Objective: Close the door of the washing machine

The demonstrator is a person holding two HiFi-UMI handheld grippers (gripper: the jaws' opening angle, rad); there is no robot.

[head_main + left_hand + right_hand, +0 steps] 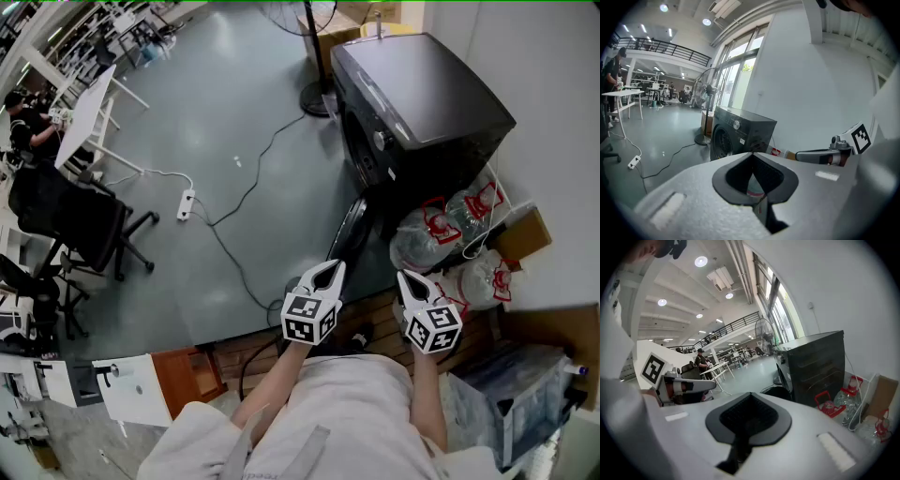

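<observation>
My left gripper (pixel 331 272) and right gripper (pixel 405 281) are both clenched on nothing, side by side, tipped a little down toward the washer (pixel 422 103). I judge nothing done yet. The door (pixel 350 228) stands swung out toward me, just ahead of my left tips and untouched. What's left is to reach it and push it home. The floor on the left is open but for a cable (pixel 230 253). Bottles (pixel 441 230) crowd the right, against the washer's near corner.
</observation>
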